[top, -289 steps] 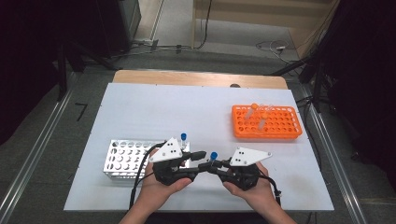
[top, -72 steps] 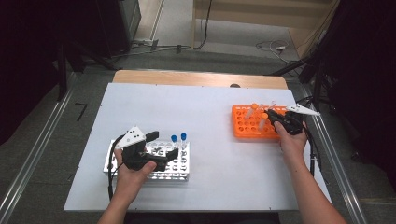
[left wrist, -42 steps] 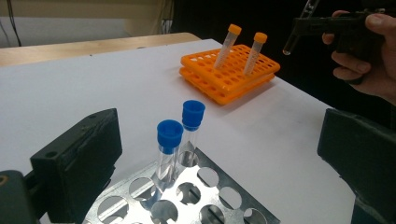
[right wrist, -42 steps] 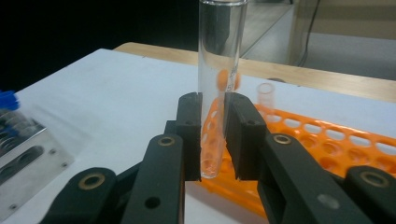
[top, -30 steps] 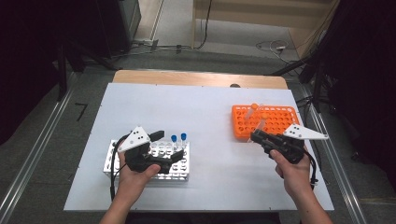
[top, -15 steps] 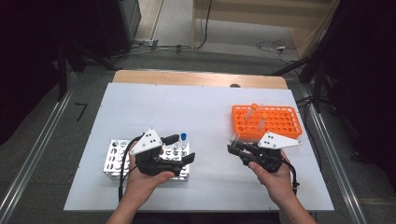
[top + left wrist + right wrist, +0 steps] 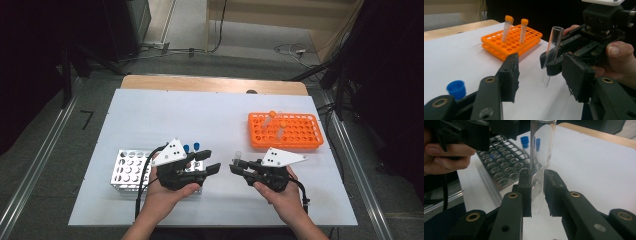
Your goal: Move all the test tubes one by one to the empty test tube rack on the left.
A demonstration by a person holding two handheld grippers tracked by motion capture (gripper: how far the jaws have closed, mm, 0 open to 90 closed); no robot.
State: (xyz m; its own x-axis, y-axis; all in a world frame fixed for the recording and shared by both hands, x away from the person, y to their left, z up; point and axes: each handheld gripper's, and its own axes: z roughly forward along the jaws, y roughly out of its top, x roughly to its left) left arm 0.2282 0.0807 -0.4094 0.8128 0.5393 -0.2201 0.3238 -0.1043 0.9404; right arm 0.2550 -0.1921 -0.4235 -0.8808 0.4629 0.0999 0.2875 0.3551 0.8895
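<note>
While white table (image 7: 150, 115) lies open, right hand-held gripper (image 7: 235, 166) grips clear tube (image 7: 540, 157).

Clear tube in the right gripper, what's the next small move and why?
Probably bring the left gripper forward around the clear tube. The right gripper clamps it upright and uncapped; the left's jaws, just closing, stand apart short of it.

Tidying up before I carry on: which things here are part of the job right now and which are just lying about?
In use: clear tube, right gripper, left gripper, metal rack.
Idle: orange rack, its two orange-capped tubes, blue-capped tubes.
</note>
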